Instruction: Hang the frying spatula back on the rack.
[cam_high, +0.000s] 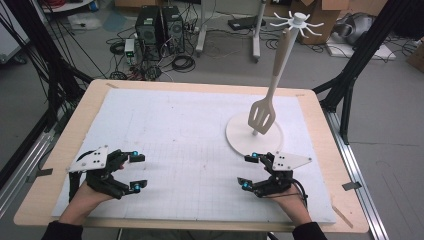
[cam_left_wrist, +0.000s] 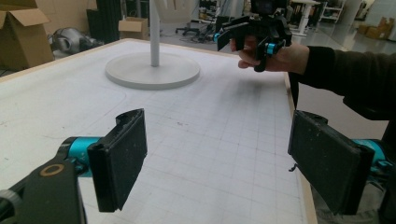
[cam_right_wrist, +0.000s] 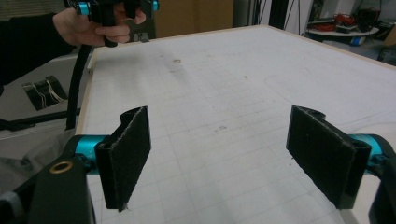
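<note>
A white stand with a round base (cam_high: 239, 138) rises at the right of the mat, with a ring of hooks (cam_high: 298, 20) on top. A white slotted spatula (cam_high: 262, 115) hangs from it, its blade just above the base. My right gripper (cam_high: 247, 171) hovers low over the mat just in front of the base, open, with nothing between its pads (cam_right_wrist: 126, 158). My left gripper (cam_high: 137, 171) is at the near left, open and empty too. The left gripper view looks between wide pads (cam_left_wrist: 119, 156) toward the base (cam_left_wrist: 152, 70) and the right gripper (cam_left_wrist: 247, 39).
A white gridded mat (cam_high: 175, 130) covers the wooden table (cam_high: 90, 105). Computer towers (cam_high: 160, 30) and cables lie on the floor behind. Black frame legs (cam_high: 350, 75) stand at both sides, and cardboard boxes (cam_left_wrist: 18, 32) sit beyond the table.
</note>
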